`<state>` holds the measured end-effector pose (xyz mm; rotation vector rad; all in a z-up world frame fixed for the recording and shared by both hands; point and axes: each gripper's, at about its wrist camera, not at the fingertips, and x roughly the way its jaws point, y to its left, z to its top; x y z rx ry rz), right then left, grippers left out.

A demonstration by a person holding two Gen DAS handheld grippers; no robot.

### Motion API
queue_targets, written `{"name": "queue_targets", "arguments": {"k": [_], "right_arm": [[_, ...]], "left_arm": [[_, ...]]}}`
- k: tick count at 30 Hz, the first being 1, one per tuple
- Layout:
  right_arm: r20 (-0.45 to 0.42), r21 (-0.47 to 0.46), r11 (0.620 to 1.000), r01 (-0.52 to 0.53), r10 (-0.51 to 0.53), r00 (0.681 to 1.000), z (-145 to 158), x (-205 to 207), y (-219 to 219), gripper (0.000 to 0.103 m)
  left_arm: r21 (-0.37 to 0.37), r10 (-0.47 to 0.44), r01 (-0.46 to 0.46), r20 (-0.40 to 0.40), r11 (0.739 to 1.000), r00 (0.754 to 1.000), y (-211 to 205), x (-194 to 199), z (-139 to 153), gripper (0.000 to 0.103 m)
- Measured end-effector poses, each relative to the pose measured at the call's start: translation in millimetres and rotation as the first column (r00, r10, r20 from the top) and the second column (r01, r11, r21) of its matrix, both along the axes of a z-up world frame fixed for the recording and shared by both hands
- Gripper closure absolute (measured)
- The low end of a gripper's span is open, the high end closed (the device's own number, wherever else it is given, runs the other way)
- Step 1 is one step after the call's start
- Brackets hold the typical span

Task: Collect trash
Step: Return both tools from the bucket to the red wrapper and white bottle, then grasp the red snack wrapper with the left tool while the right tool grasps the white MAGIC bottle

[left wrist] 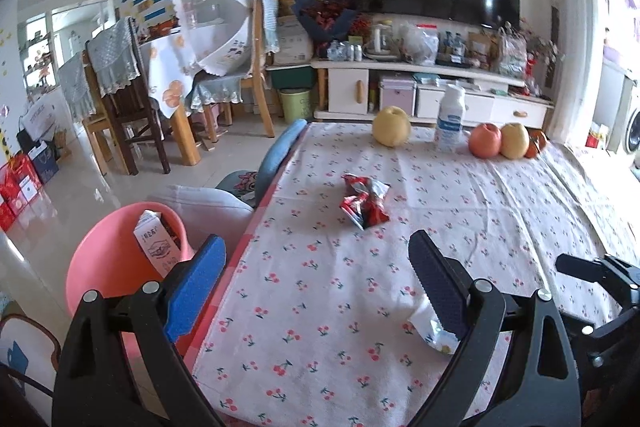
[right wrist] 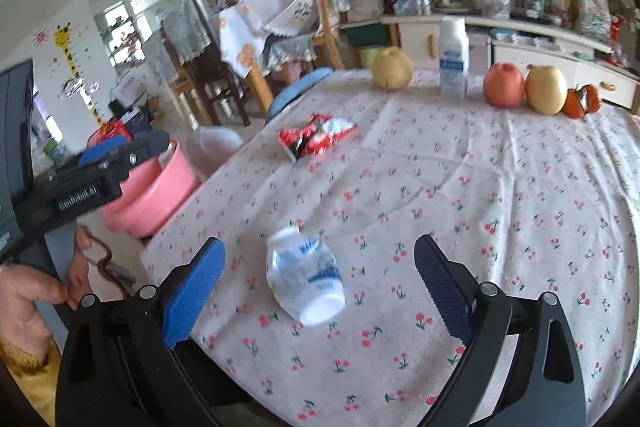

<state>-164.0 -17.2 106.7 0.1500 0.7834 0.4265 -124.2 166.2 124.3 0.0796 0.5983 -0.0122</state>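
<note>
Right wrist view is showing the right gripper (right wrist: 318,273) hovering low over the worktop (right wrist: 500,227), its blue fingers (right wrist: 192,297) spread wide and gripping nothing. Between them a crushed white plastic bottle (right wrist: 306,279) is lying on its side on the cherry-print cloth, not touching either finger. Farther off and a little left, a crumpled red snack wrapper (right wrist: 316,137) is sitting on the cloth. Along the far edge a pear (right wrist: 391,69), an upright white bottle (right wrist: 454,57), an apple (right wrist: 503,85) and a second pear (right wrist: 546,89) are standing in a row.

Over on the left wrist view, the left gripper (left wrist: 318,281) is hanging at the worktop's left edge, fingers (left wrist: 194,287) wide apart and empty too. Just off that edge, lower down, a pink bin (left wrist: 108,259) is holding a white carton (left wrist: 156,245). The red wrapper (left wrist: 365,201) is lying ahead of these fingers, well apart from them.
</note>
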Motion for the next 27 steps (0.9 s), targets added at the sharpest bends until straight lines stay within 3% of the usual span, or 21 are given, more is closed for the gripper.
{"name": "queue_targets", "arguments": {"k": [4, 12, 21, 27], "right_arm": [[-0.077, -0.006, 0.996, -0.091, 0.091, 0.993, -20, 5, 7, 0.009], [-0.115, -0.047, 0.986, -0.162, 0.155, 0.981, -36, 13, 29, 0.009], [-0.143, -0.116, 0.973, -0.199, 0.182, 0.973, -46, 21, 45, 0.009], [-0.157, -0.111, 0.972, -0.205, 0.187, 0.97, -50, 24, 47, 0.009]], "left_arm": [[0.008, -0.037, 0.037, -0.022, 0.999, 0.999, -13, 3, -4, 0.01], [0.039, -0.095, 0.099, -0.089, 0.994, 0.991, -38, 40, -25, 0.01], [-0.003, -0.116, 0.117, -0.195, 0.993, 0.974, -47, 114, -56, 0.01], [-0.013, -0.112, 0.112, -0.25, 0.994, 0.962, -51, 158, -73, 0.01]]}}
